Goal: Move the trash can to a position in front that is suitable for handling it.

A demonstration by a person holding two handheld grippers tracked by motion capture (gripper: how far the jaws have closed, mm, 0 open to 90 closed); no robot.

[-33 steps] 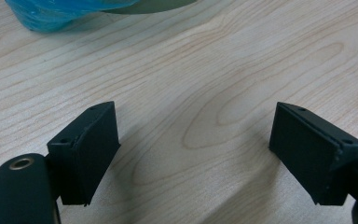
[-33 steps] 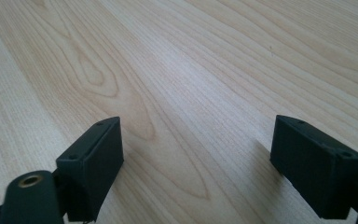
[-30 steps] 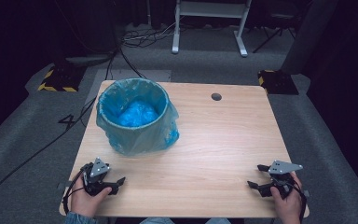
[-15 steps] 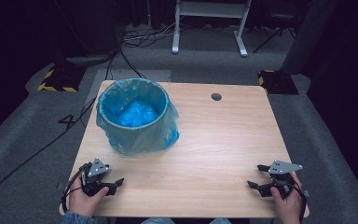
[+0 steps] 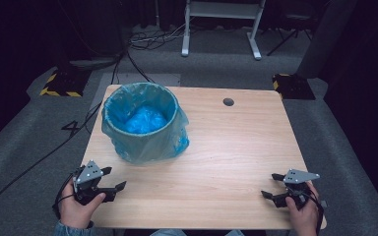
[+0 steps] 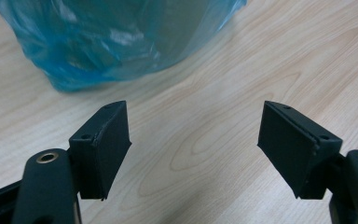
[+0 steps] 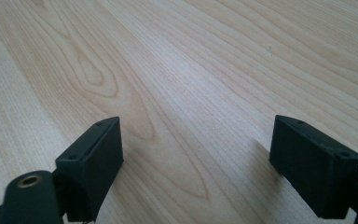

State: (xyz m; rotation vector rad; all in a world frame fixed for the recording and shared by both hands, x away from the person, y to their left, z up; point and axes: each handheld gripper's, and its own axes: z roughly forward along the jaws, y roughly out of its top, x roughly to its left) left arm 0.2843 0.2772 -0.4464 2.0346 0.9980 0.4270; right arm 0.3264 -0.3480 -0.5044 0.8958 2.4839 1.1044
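Blue liner film on the bin (image 5: 142,125), just ahead of the left gripper (image 5: 112,183), is judged thin, slippery and easily torn; its rolled rim is best pinched. Both fingers are spread wide, nothing held; the left's have just been narrowing slightly.

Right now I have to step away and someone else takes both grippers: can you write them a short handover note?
Left gripper: open, nothing between the jaws, near the table's front-left corner, aimed at the bin.
Right gripper: open, holding nothing, near the front-right corner.
Bin with blue bag liner: upright at the table's left rear, apart from both grippers.
Done: nothing visible.
Left: likely reach for the bin or liner; all handling remains.
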